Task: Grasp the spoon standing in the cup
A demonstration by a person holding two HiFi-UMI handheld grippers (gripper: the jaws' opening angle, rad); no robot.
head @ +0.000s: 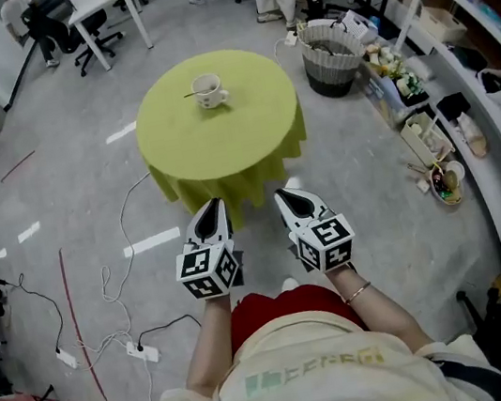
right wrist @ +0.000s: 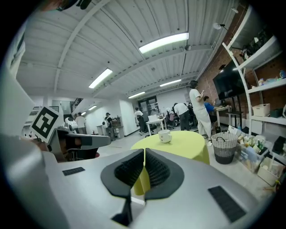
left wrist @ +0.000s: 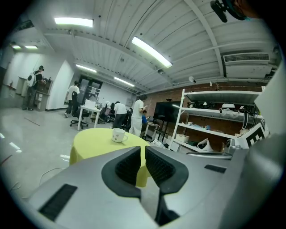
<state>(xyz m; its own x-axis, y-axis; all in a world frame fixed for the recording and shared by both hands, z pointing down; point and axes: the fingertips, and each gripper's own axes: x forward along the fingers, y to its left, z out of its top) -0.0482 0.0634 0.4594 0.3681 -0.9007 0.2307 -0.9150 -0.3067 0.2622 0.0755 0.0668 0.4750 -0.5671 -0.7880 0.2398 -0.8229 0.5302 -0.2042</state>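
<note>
Jaws of left gripper (head: 214,206) and right gripper (head: 285,197) clenched empty, spoon (head: 189,94) in cup (head: 209,91) well ahead on table (head: 223,147)

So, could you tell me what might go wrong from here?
1. The left gripper and right gripper both have jaws together; either must open first or it may knock the spoon.
2. The cup stands alone, far across the table; a sideways pull on the spoon could tip it.
3. A cable lies on the floor near the table; a step forward could snag it.
</note>
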